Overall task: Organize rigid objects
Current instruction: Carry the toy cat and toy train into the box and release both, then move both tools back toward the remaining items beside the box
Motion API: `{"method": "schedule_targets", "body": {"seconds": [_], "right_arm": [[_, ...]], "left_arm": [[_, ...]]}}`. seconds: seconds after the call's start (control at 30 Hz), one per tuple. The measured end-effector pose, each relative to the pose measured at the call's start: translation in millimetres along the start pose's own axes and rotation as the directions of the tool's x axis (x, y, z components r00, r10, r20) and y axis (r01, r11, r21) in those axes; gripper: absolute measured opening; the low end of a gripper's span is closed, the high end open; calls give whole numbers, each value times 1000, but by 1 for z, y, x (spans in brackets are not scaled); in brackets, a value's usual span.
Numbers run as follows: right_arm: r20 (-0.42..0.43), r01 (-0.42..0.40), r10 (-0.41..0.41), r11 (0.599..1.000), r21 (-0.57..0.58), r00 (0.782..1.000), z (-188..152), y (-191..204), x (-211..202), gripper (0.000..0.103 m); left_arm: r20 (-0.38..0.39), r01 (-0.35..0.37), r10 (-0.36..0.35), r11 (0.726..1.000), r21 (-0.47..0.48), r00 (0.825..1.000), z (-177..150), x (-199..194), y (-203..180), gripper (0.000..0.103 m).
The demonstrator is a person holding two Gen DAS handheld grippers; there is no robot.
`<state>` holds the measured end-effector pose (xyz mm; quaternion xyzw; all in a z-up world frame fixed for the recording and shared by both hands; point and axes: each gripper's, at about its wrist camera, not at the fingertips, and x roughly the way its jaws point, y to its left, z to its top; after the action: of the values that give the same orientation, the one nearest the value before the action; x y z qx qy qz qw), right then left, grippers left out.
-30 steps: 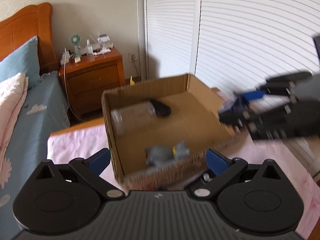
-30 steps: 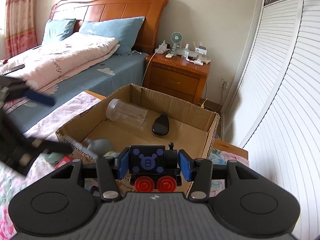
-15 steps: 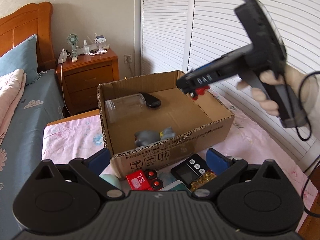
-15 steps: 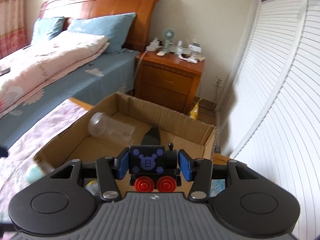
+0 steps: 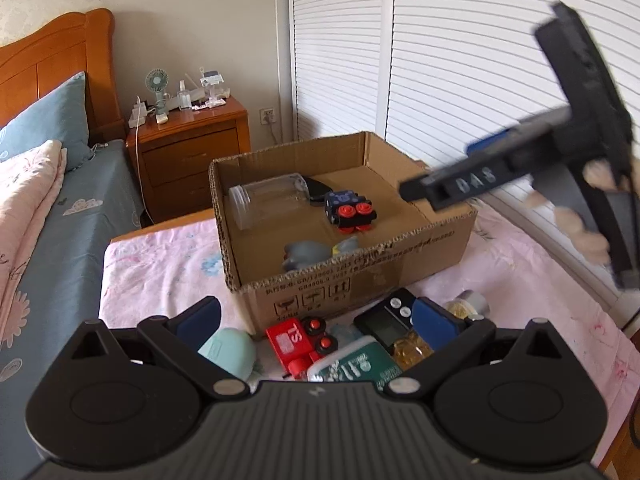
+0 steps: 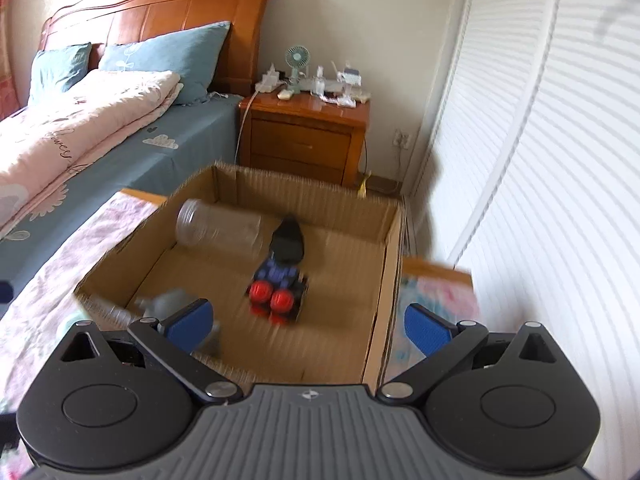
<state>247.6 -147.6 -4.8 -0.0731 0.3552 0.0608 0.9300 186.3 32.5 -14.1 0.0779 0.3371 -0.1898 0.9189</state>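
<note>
Your left gripper (image 5: 316,320) stands wide open at the bottom of the left wrist view, its blue pads (image 5: 199,318) holding nothing. Between and just past them, on the pink cloth (image 5: 160,264), lie a mint-green case (image 5: 228,352), a red toy train (image 5: 298,340), a green packet (image 5: 356,364), a black digital timer (image 5: 384,326) and an amber jar (image 5: 412,350). Mid-frame sits the cardboard box (image 5: 360,276); inside it you can see a clear plastic jar (image 5: 268,198) on its side, a black mouse-like thing (image 5: 316,190) behind it, the dark blue toy train (image 5: 348,210) with red wheels near the middle, and a grey toy (image 5: 308,254) against the near wall. Your right gripper (image 5: 452,188) hangs blurred above the box's right side, with your hand (image 5: 584,220) on its handle at the right edge.

From the right wrist view, your right gripper (image 6: 310,322) is opening, blue pads (image 6: 188,322) spread wide with nothing pressed between them. That dark blue toy train (image 6: 278,290) lies blurred on the box (image 6: 388,280) floor in the middle of the frame, just in front of the black thing (image 6: 288,242); the clear plastic jar (image 6: 218,226) lies left of that, and the grey toy (image 6: 168,304) shows at lower left
</note>
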Motion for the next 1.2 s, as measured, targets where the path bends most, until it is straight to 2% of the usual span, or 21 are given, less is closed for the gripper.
{"method": "schedule_targets", "body": {"seconds": [0.17,0.33,0.5,0.77,0.9,1.2], "right_arm": [[-45,17,-13,997,76,999,-37,4,-13,103],[-52,0,10,984,178,999,-75,4,-26,103],[-47,1,9,980,201,999,-104,9,-34,103],[-59,35,-24,981,190,998,-114,8,-37,103],[-49,34,-24,978,207,998,-115,2,-41,103],[-40,6,2,980,197,999,-115,6,-39,103]], "left_arm": [[-19,-12,12,1000,-14,1000,-11,-3,-3,101],[-40,-16,14,999,-42,999,-25,-4,-6,101],[-74,2,-6,999,-50,997,-37,2,-13,101],[-129,32,-35,999,-28,991,-43,26,-33,101],[-152,20,-21,1000,-9,988,-46,40,-42,101],[-195,13,-16,1000,-18,981,-59,44,-32,101]]}}
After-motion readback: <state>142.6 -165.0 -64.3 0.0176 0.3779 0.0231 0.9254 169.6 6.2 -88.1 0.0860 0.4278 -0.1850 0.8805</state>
